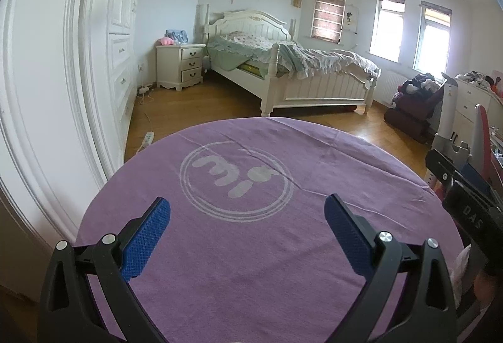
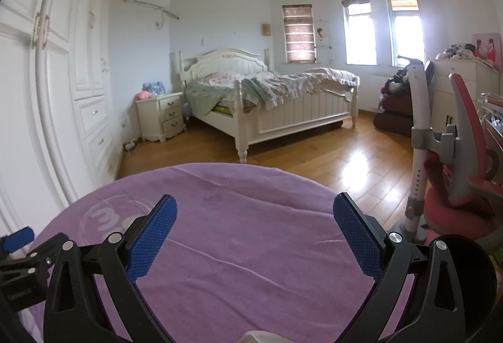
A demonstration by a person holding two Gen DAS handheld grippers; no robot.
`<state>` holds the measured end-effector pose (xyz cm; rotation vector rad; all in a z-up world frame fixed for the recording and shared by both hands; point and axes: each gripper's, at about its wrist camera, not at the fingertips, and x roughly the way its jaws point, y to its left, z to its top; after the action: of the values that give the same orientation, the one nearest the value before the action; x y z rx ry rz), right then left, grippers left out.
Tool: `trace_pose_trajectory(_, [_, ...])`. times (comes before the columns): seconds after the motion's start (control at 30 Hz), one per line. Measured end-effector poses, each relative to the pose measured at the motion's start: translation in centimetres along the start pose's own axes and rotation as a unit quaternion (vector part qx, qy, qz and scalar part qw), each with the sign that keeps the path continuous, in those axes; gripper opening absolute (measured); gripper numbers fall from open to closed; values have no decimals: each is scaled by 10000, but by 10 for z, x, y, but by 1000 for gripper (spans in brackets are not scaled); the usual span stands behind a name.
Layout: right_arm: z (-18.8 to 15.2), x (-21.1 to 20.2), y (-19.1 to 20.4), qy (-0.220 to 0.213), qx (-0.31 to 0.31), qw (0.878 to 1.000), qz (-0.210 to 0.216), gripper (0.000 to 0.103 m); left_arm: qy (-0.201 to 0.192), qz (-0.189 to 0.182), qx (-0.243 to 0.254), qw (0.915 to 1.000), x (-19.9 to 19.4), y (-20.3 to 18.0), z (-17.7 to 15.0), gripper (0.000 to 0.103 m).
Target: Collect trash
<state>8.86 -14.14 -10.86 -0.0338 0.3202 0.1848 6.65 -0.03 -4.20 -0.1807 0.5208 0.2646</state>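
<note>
My left gripper (image 1: pixel 247 203) hangs open over a round table under a purple cloth (image 1: pixel 251 248) with a pale circular logo (image 1: pixel 235 179); nothing is between its blue pads. My right gripper (image 2: pixel 255 200) is also open and empty, above the right part of the same cloth (image 2: pixel 251 248). The right tool's black body (image 1: pixel 465 204) shows at the right edge of the left wrist view. A pale crumpled thing (image 1: pixel 459 264) lies by the table's right rim. A similar pale scrap (image 2: pixel 257 338) peeks in at the bottom edge, mostly cut off.
Beyond the table are a wooden floor (image 2: pixel 330 166), a white bed (image 1: pixel 298 69) and a nightstand (image 1: pixel 182 66). A white wardrobe (image 1: pixel 78 59) lines the left wall. A red chair (image 2: pixel 465 179) and a white stand (image 2: pixel 418 135) are close on the right. A power strip (image 1: pixel 147 138) lies on the floor.
</note>
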Motion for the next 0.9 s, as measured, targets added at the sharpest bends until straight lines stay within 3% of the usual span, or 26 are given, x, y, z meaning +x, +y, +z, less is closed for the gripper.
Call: trace_pose_trajectory(0.9, [2, -4, 0, -53, 118, 9999, -92, 98, -67, 1, -14, 10000, -3, 1, -1, 98])
